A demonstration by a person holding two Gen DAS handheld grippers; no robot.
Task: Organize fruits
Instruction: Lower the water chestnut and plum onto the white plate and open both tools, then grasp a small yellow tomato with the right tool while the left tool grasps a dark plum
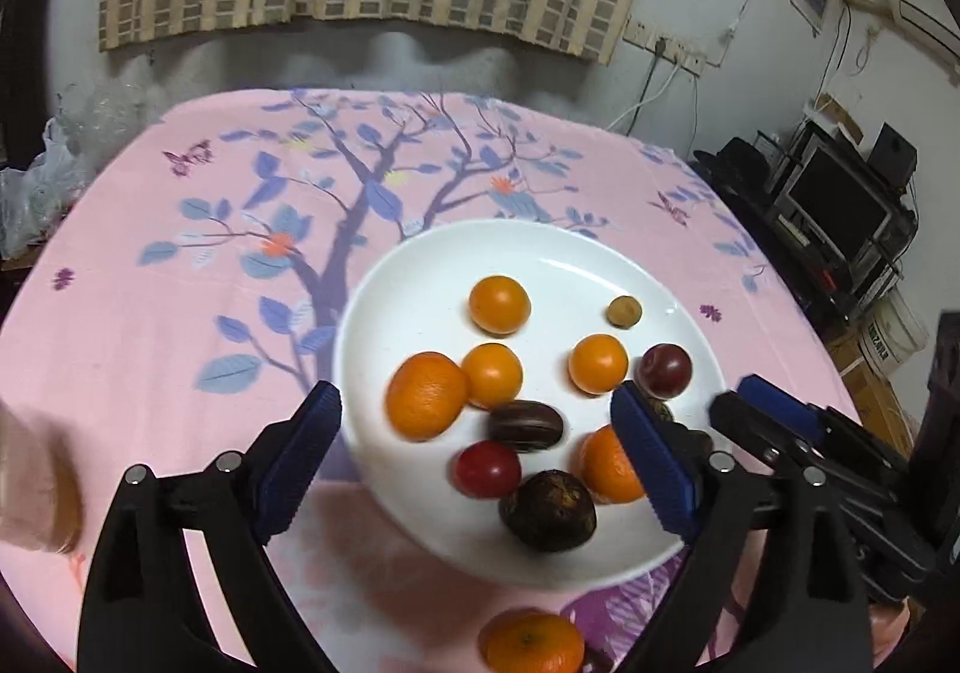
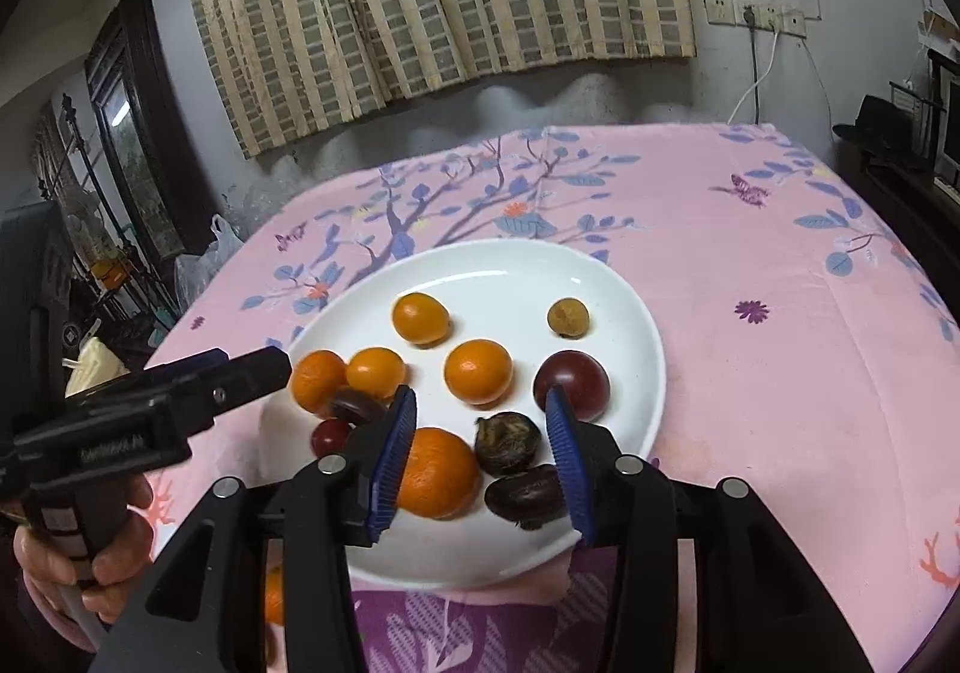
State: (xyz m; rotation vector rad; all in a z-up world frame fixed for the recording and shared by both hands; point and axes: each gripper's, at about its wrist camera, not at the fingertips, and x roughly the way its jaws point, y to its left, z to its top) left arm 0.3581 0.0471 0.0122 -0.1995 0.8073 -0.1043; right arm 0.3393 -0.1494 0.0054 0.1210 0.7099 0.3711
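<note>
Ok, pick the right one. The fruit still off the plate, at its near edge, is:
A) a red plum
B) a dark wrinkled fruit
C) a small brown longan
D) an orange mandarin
D: an orange mandarin lies on the pink cloth just outside the near rim of the plate, while the plums, longan and dark fruits are all on the plate.

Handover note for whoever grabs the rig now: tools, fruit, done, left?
Left tool: open, empty, over the near side of the white plate.
Right tool: open, nothing gripped, over the plate's near edge.
Plate holds oranges, small orange fruits, red plums and dark fruits, all mixed.
One orange lies on the pink cloth just off the plate's near rim, apparently with a small dark fruit beside it.
Done: most fruit plated.
Left: bring in the stray fruit; group by kind if wanted.
</note>
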